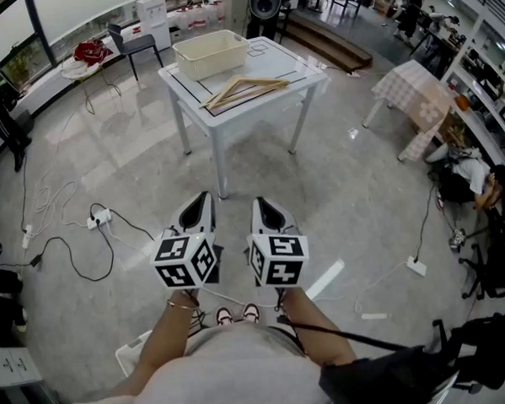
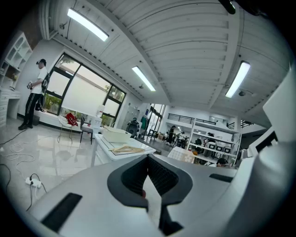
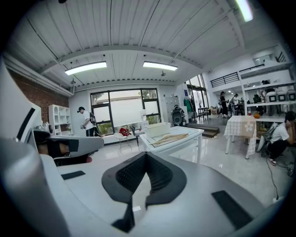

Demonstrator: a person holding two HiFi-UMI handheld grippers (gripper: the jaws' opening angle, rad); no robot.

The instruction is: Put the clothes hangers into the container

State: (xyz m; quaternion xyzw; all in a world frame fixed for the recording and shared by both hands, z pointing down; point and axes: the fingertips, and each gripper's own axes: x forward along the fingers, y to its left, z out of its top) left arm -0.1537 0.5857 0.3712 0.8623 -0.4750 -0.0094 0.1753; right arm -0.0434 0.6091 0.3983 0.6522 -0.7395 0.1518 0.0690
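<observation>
With the left claw [image 1: 201, 196] and right claw [image 1: 260, 202] both pressed together, empty and well short of the worktop [image 1: 310, 74], we should step closer and spread one claw before reaching for the hangers [image 1: 245, 90] by its near edge, beside the container [image 1: 216, 64].

You had no text, label, brand or number you could read in any view. In the head view near 6 o'clock, the left cube [image 1: 185, 259] and right cube [image 1: 277, 259] carried only black-and-white square patterns. The paper sheets [image 1: 8, 366] at 8 o'clock bore print too small to read.
</observation>
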